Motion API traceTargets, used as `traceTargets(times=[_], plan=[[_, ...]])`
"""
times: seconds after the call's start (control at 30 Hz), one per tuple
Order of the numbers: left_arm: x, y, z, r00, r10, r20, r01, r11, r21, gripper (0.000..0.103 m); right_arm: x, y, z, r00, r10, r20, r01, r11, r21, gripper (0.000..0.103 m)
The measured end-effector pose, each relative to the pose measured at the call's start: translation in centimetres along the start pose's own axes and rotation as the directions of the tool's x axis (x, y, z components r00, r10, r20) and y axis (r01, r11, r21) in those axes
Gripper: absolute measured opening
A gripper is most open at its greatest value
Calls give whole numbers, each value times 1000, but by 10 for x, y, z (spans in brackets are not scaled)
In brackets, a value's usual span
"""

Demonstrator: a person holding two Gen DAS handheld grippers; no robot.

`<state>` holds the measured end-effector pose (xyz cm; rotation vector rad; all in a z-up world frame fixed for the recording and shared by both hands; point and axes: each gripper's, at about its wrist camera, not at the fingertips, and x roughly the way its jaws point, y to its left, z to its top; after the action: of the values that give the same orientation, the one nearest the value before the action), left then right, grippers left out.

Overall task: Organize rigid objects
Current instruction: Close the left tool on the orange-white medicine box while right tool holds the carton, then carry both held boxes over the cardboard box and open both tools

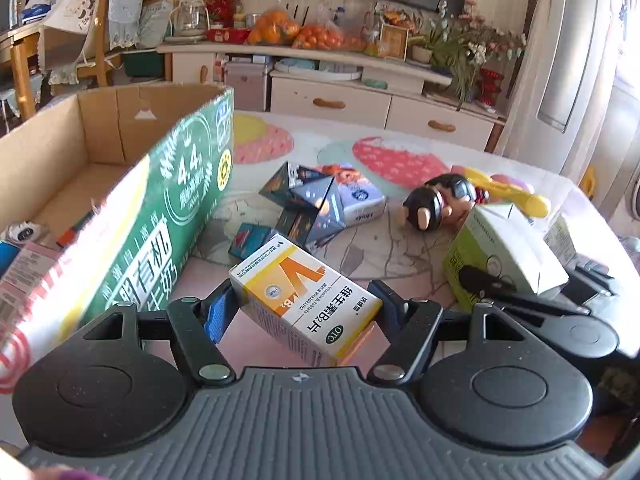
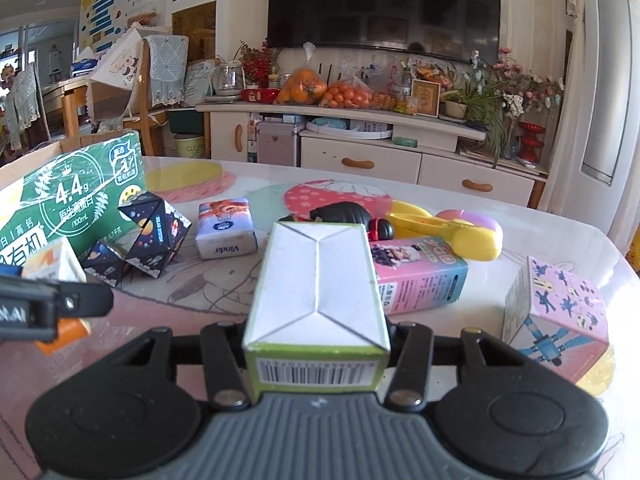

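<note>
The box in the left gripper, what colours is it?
White and orange-yellow box, clearest in the left wrist view.

The cardboard box (image 1: 120, 184) stands left of the folding cube (image 1: 308, 204) and doll (image 1: 440, 200).

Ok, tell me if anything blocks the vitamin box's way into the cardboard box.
Only the carton's own green side wall stands between them. The left hand-held gripper holds the vitamin box beside that wall, so it must clear the rim; the open top looks unobstructed.
</note>
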<state>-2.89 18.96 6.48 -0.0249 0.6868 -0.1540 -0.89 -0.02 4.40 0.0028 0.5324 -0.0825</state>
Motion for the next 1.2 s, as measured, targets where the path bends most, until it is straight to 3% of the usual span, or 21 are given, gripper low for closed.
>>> traceTargets(times=[0.37,0.77,1.2], plan=[[-33,14,17,995,-59,76,59,998,-3,88,-15,15,2,999,-47,15,46,999,20,49],[-67,39,34,983,-97,156,103,994,-34,88,-49,52,20,996,-32,83,31,999,12,49],[-75,91,56,982,33,189,-3,988,-157,88,-49,127,66,985,84,149,-70,993,-98,49]])
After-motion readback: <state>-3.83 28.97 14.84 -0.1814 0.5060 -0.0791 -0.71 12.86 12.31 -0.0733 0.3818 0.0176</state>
